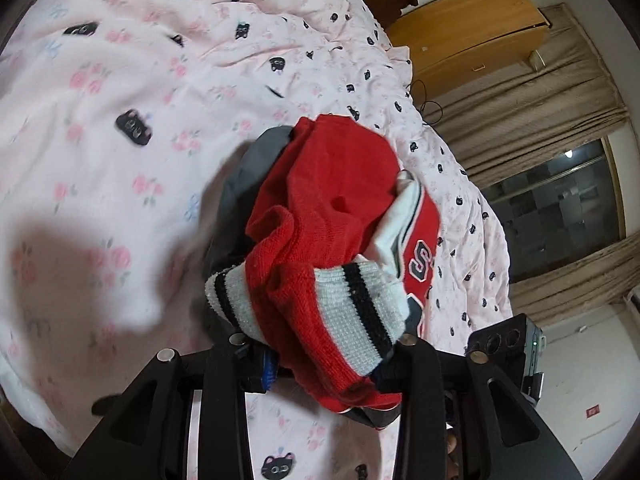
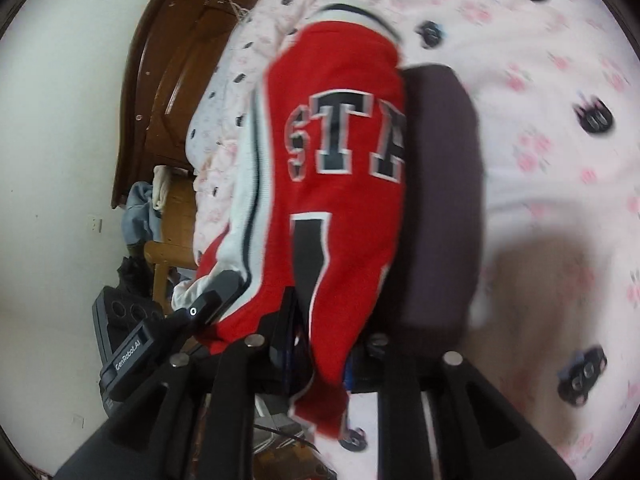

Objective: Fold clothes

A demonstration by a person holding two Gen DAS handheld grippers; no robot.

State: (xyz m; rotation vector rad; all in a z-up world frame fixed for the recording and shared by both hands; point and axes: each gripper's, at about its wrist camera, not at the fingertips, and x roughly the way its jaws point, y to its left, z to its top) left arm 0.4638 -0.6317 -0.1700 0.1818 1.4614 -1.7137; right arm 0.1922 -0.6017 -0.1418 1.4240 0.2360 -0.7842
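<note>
The left gripper (image 1: 324, 360), at the bottom centre of its view, is clamped on a bunched red jumper (image 1: 332, 216): red knit and a white cuff (image 1: 360, 304) with black stripes fill the gap between the jaws and spill over them. A dark grey cloth (image 1: 248, 168) hangs behind the jumper on its left. To the right of the red knit shows a white panel and a red patch with a black letter S. All of this is lifted above a pink bedspread (image 1: 120, 128) printed with roses and small black cat faces, which fills the left and centre of the frame. A wooden cabinet (image 1: 472, 36) stands at the upper right, with tan curtains (image 1: 532, 112) and a dark window (image 1: 560, 200) below it.

In the right wrist view the right gripper (image 2: 324, 356) at the bottom centre pinches the lower edge of the same jumper (image 2: 340, 140), which hangs up the middle of the frame with black letters S T A across it. The grey cloth (image 2: 440, 180) lies just right of it. A dark wooden headboard (image 2: 168, 80) stands at the upper left, and the other gripper (image 2: 160, 332) shows at the lower left
</note>
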